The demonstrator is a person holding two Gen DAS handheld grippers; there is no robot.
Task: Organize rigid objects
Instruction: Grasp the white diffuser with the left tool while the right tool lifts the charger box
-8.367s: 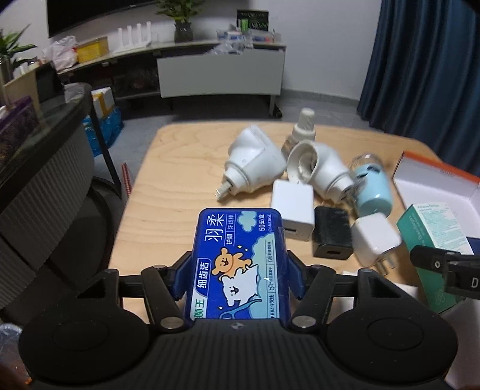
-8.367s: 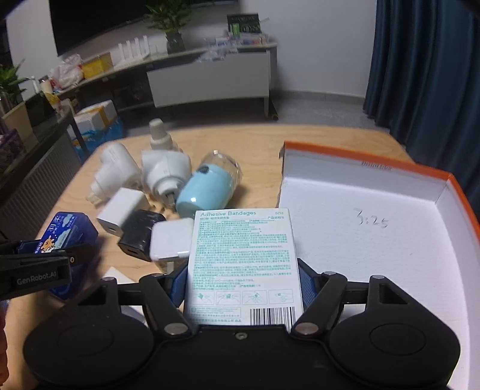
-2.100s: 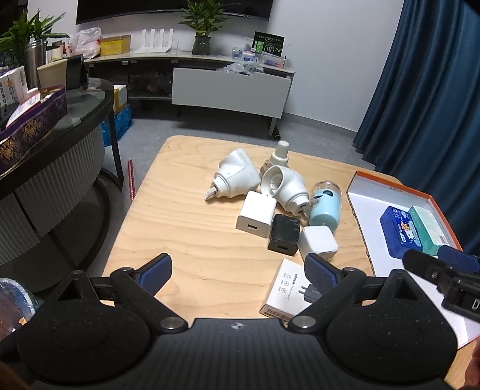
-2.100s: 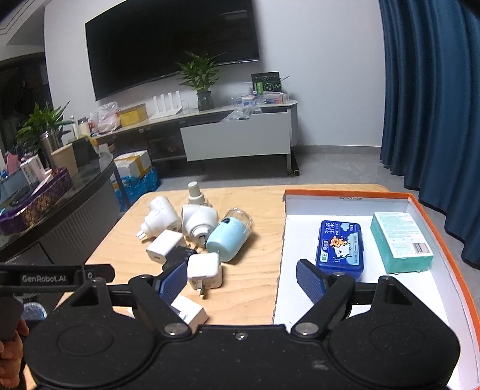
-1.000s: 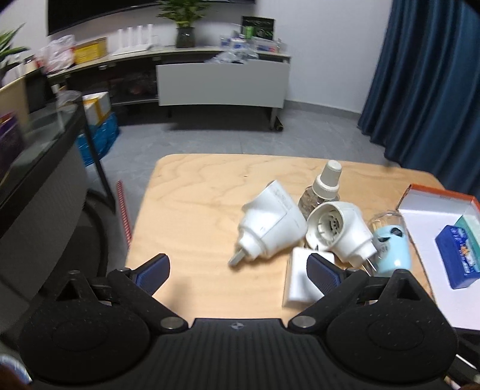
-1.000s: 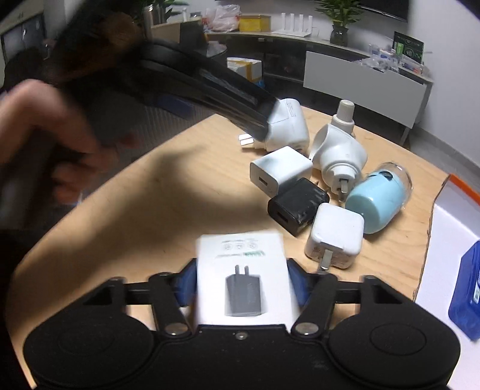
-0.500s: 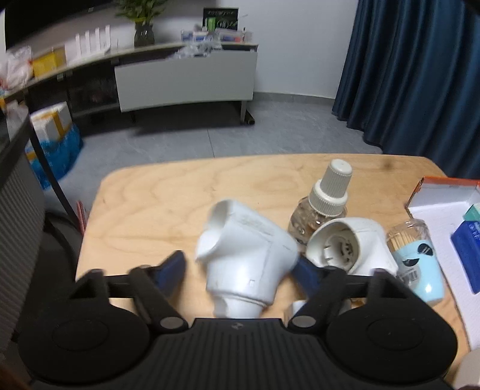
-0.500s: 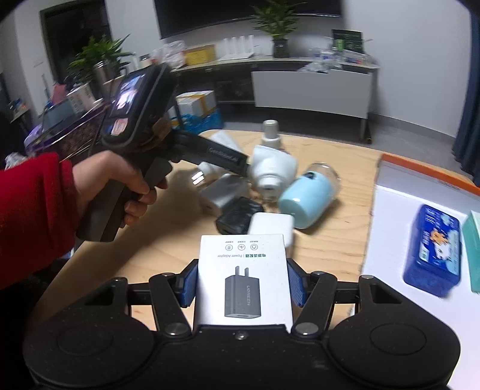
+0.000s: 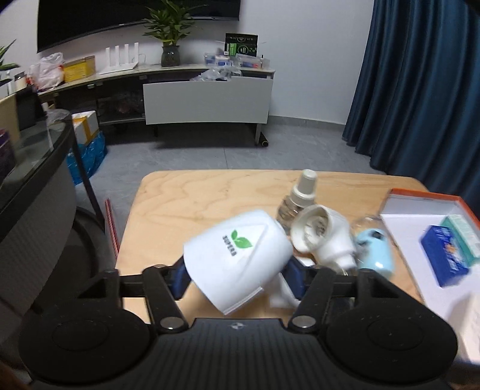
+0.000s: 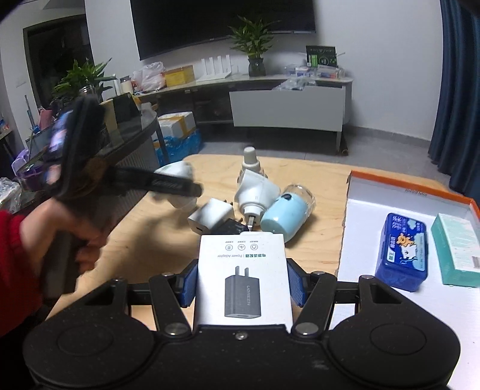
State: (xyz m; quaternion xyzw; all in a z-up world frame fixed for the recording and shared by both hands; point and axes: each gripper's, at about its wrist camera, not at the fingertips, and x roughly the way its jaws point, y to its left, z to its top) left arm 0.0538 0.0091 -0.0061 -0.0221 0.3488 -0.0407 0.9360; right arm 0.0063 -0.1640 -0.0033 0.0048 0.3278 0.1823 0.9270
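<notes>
Left gripper (image 9: 237, 274): jaws just closed in, now clamped on a white plug-in diffuser (image 9: 238, 259) with a green leaf logo, held above the table (image 9: 180, 204).

Right gripper (image 10: 242, 285): clamped on a white adapter box (image 10: 243, 279), printed face up.

Table, light wood: a bottle (image 9: 297, 199), second white diffuser (image 9: 322, 237), pale blue jar (image 10: 286, 214), white charger (image 10: 211, 216) and black charger (image 10: 229, 228) clustered together.

Tray (image 10: 405, 186), orange-rimmed, white inside, at the table's right: a blue floss case (image 10: 400, 249) and a teal carton (image 10: 457, 252) side by side.

Room: grey floor, low white cabinet (image 9: 207, 102), wall screen (image 10: 222, 24), potted plant (image 10: 255, 45), dark blue curtain (image 9: 420, 90), a red sleeve (image 10: 15, 270) at left.
</notes>
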